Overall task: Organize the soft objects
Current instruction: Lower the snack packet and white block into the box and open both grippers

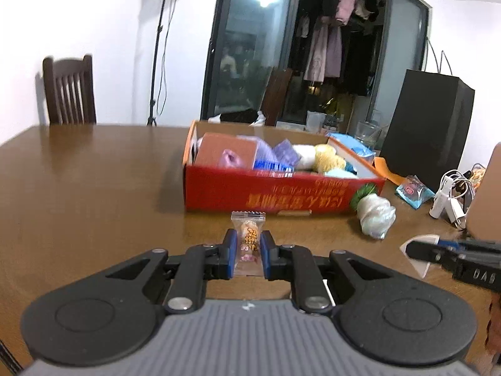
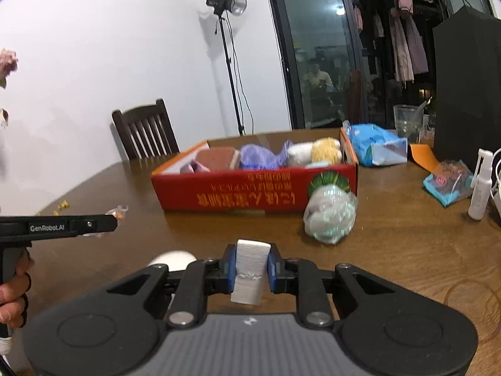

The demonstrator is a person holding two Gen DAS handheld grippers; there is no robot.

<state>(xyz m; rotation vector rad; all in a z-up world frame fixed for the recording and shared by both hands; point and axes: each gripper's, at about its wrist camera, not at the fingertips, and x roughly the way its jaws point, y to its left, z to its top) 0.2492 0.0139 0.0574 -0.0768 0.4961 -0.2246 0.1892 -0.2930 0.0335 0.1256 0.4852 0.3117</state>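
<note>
My left gripper [image 1: 247, 246] is shut on a clear wrapped snack packet [image 1: 248, 238], held above the table in front of the red cardboard box [image 1: 281, 195]. My right gripper [image 2: 252, 261] is shut on a white foam block [image 2: 250, 271], also above the table before the box [image 2: 250, 192]. The box holds several soft things: a brown sponge [image 2: 217, 158], purple bags [image 2: 260, 156], white and yellow plush pieces [image 2: 325, 150]. A clear bag of white stuffing [image 2: 330, 217] lies by the box's right front corner; it also shows in the left wrist view [image 1: 375, 216].
A blue tissue pack [image 2: 375, 145], a small blue snack packet [image 2: 449, 181], a white spray bottle [image 2: 479, 188], a glass [image 2: 407, 122] and a black bag [image 1: 429, 128] stand right of the box. White cables [image 1: 454, 194] lie at the right. A wooden chair [image 2: 145, 131] stands behind the table.
</note>
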